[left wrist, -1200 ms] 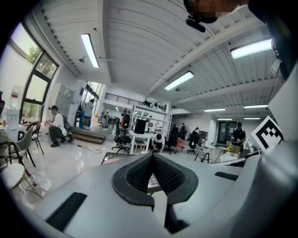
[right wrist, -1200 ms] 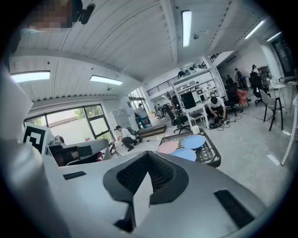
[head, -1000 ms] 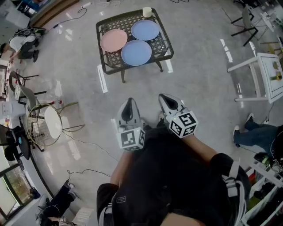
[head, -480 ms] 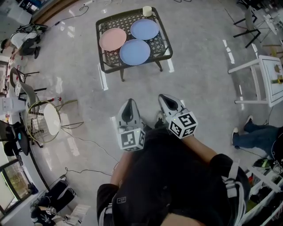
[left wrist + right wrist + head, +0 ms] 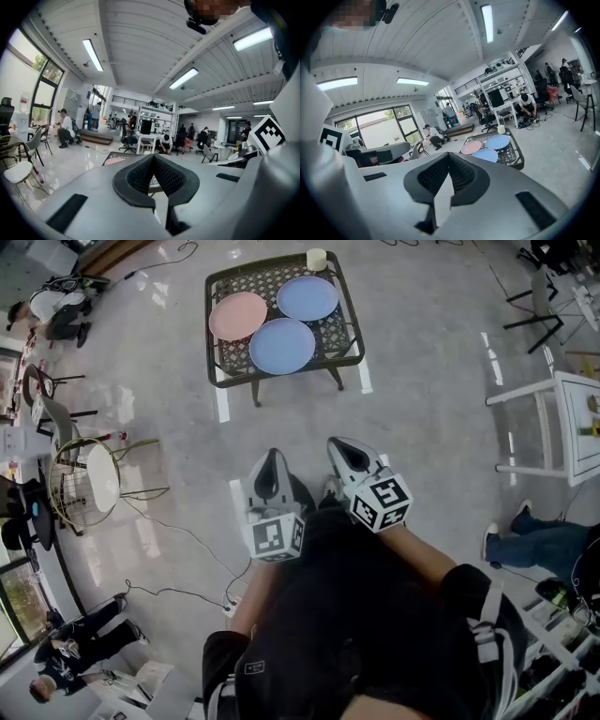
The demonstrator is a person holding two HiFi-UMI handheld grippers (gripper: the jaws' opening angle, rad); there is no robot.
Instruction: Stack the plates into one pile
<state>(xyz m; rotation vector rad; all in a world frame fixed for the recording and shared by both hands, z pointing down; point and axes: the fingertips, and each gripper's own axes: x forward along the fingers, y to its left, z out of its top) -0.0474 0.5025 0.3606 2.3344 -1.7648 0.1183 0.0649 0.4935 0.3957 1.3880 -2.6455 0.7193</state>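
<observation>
The jaws of the left gripper (image 5: pixel 153 158) are seen pressed together, and nothing is caught between them. The jaws of the right gripper (image 5: pixel 448 157) are likewise clenched on nothing. Both grippers are held side by side in front of the person's dark torso (image 5: pixel 366 615), above the grey floor (image 5: pixel 422 390), and are pointed toward the black lattice table (image 5: pixel 217 371), from which they are kept well apart.

3 plates are laid out singly on that table, none stacked on another. The pink plate (image 5: pixel 238 316) is placed at the left, the far blue plate (image 5: pixel 307 297) at the far right, and the near blue plate (image 5: pixel 282 345) toward the near edge between the other 2. Their rims are set just beside each other; whether they touch cannot be told. A pale cup (image 5: pixel 316 258) is stood at the far corner, just beside the far blue plate.

Farther out, a white table (image 5: pixel 562 418) is seen at the right, with legs in jeans (image 5: pixel 539 540) below it. A wire chair (image 5: pixel 94 486) with a round white seat is placed at the left, and a cable (image 5: pixel 178 531) is trailed across the floor near it.
</observation>
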